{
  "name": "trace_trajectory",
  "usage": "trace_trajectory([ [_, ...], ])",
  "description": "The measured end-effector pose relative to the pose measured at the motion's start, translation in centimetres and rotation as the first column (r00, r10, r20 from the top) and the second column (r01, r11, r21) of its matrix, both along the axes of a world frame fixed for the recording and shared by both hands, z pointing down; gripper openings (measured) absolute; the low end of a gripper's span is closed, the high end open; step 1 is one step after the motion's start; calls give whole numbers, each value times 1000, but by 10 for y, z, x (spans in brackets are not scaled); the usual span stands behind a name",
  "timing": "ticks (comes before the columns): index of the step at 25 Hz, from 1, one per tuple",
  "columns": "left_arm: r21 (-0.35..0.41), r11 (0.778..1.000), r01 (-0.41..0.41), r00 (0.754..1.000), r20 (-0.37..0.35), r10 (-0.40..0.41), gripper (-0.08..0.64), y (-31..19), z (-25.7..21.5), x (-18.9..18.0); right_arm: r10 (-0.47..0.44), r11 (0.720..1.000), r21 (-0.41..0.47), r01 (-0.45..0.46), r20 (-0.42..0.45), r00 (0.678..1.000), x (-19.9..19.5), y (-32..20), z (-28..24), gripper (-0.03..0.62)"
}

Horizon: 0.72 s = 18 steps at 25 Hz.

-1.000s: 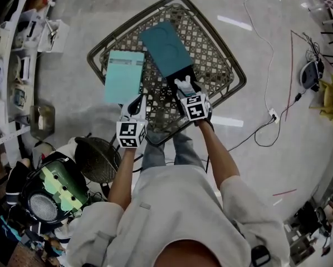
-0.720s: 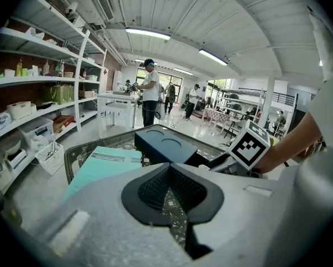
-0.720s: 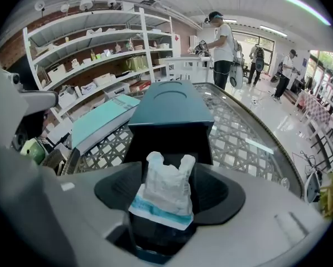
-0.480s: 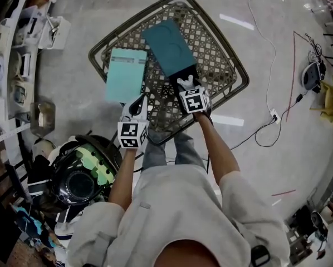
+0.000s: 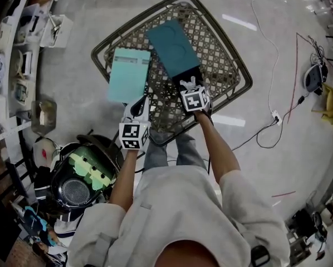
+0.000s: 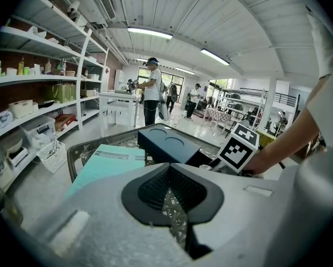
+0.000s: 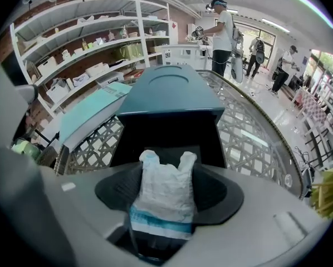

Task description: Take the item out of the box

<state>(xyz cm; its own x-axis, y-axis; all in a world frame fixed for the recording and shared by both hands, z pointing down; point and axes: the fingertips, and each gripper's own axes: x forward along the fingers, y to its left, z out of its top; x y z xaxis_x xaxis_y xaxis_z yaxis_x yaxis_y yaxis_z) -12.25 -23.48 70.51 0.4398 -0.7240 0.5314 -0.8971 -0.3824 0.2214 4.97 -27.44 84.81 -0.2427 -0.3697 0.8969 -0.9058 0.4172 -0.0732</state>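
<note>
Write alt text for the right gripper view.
The right hand-held gripper is closing its jaws on a white packet with a teal band, before the open dark end of a teal box on a lattice table. A paler flat piece lies left; shelves stand beyond.

- Shirt: pale off-white, short sleeves, small tab on the left chest.
- Trousers: grey-blue.
- Left gripper: white shell, black-and-white marker cube, dark ribbed pads.
- Right gripper: same build; jaws closing, with a white packet between them.
</note>
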Motion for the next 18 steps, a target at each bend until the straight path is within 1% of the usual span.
trace_trajectory([
  [2,0,1000,2,1000,0,-2,2,1,0,-2,-6,1000,-6,6,-19,1000,0,0,1,271],
  [5,0,1000,5,1000,1,-5,2,1,-2,-6,-13,1000,-12,12,-18,1000,-2,-1,-1,248],
  [10,-1,1000,6,1000,0,-6,2,4,1,-6,-13,1000,4,13,-3,1000,1,-1,-4,219],
  [18,8,1000,-3,1000,-4,3,2,4,-3,-5,-19,999,51,18,19,1000,0,-2,-19,209],
])
